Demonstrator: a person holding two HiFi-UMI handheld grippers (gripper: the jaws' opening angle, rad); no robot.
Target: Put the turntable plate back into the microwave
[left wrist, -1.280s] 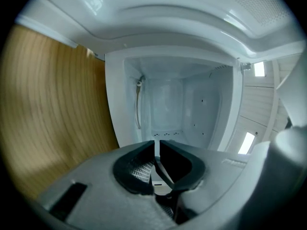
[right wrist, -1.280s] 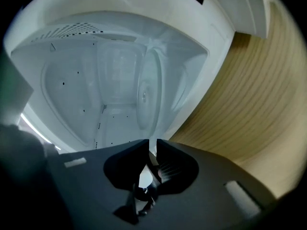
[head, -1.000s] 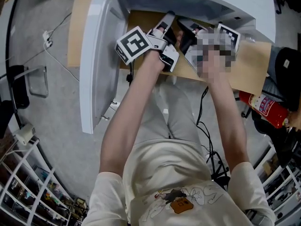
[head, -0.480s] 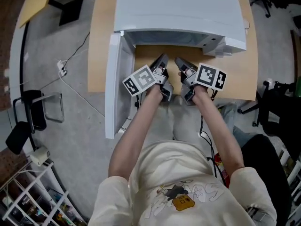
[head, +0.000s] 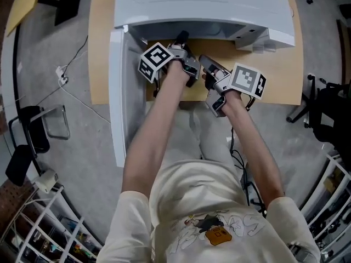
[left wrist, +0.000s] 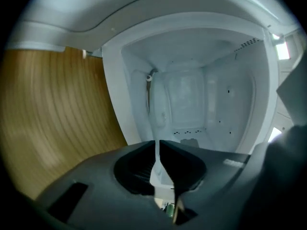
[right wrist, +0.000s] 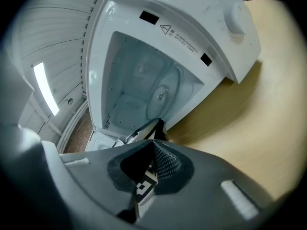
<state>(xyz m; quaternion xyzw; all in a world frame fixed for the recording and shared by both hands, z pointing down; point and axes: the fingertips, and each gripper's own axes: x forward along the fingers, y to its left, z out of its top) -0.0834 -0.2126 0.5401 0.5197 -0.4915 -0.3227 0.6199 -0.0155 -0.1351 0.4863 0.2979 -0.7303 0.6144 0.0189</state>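
L gripper (left wrist: 157, 150) pinches turntable plate (right wrist: 160, 94) by near rim; plate lies flat at 12 o'clock, inside microwave (head: 203, 4). R gripper (head: 203, 59), jaws together & empty, sits at 4 o'clock.

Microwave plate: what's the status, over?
Left gripper and right gripper shut, empty. Plate inside microwave. Door open, nothing blocking.
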